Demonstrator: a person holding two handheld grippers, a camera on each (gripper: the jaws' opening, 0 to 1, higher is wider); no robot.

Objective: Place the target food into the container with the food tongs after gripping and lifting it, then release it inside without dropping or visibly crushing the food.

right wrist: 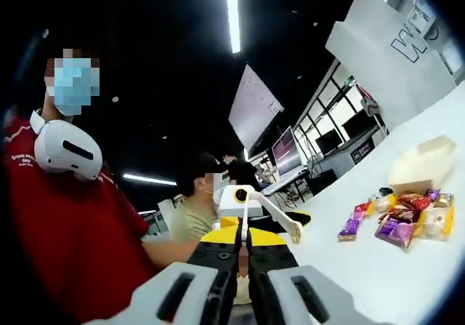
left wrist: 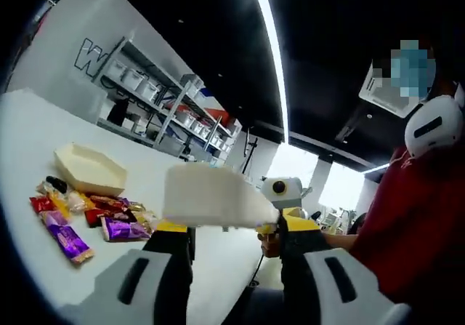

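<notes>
The left gripper [left wrist: 225, 227] grips a white container [left wrist: 214, 194] between its jaws, lifted above the white table [left wrist: 29, 143]. The right gripper [right wrist: 245, 249] is closed on the food tongs [right wrist: 269, 210], whose arms spread a little toward the tips with nothing between them. On the table, a second cream container [left wrist: 89, 169] sits toward the far edge, and just beside it lies a heap of wrapped snacks [left wrist: 87, 216], purple, red and yellow. A person in a red shirt [right wrist: 65, 238] stands at the table's edge.
</notes>
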